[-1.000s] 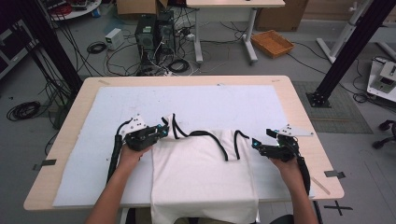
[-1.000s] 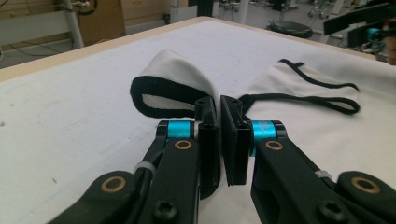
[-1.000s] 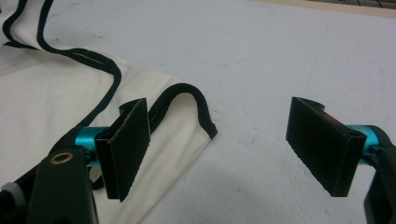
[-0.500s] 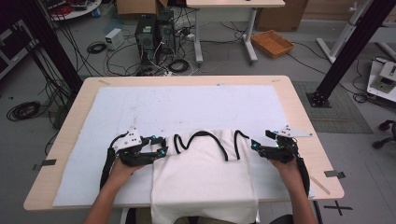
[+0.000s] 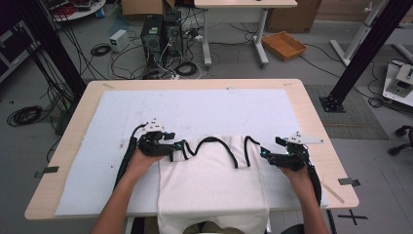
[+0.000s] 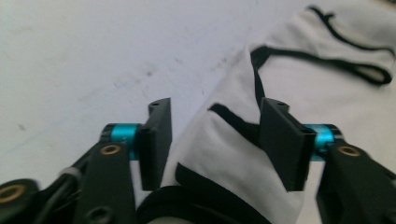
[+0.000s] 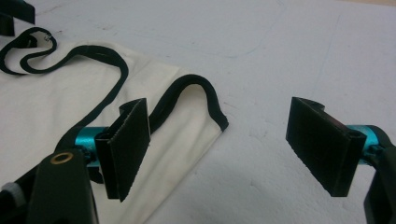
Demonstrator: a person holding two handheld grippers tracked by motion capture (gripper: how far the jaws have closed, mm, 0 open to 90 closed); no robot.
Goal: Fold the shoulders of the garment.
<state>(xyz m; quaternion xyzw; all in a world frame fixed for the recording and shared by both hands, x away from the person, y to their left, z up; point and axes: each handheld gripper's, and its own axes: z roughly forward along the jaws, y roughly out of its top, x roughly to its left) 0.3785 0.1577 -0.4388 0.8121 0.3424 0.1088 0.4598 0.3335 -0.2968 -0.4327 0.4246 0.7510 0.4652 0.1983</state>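
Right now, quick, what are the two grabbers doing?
Left gripper: jaws just opened, the white garment loose between them, not squeezed.
Right gripper: open, holding nothing, beside the garment's corner.

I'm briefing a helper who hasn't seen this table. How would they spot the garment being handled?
On the wooden table lies a pale blue-white mat. At its near edge, between the left gripper and right gripper, lies the white garment. Its black-trimmed straps set it apart.
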